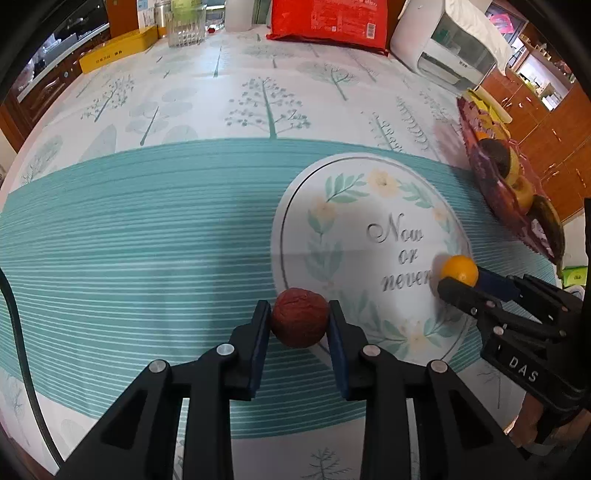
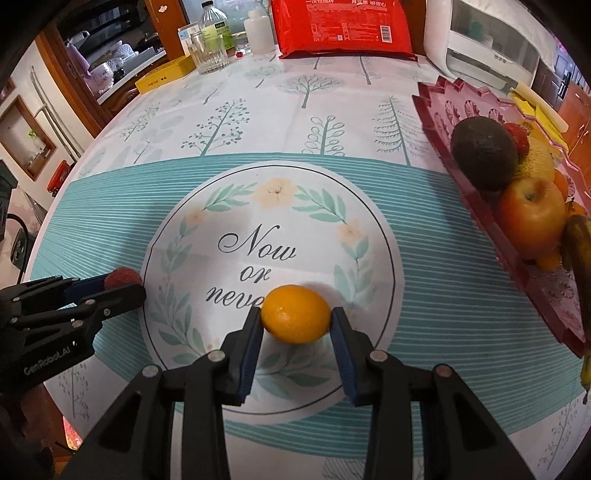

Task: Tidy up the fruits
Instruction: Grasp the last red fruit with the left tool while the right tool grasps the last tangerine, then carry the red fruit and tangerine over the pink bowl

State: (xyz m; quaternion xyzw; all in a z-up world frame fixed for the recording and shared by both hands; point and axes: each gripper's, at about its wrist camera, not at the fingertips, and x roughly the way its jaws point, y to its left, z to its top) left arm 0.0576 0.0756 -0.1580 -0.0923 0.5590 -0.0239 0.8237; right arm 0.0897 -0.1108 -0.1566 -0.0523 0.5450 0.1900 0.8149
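Note:
A wrinkled dark-red round fruit rests on the tablecloth at the edge of the printed circle. My left gripper is shut on it, with both blue pads against its sides. To its right a small orange fruit lies on the circle's lettering, and my right gripper is shut on it. In the right wrist view the left gripper shows at far left with the red fruit. A maroon fruit tray at the right holds an avocado, an apple, a banana and other fruit.
Along the table's far edge stand a red bag, a drinking glass, a yellow box, bottles and a white appliance. The tree-patterned cloth between them and the grippers is bare.

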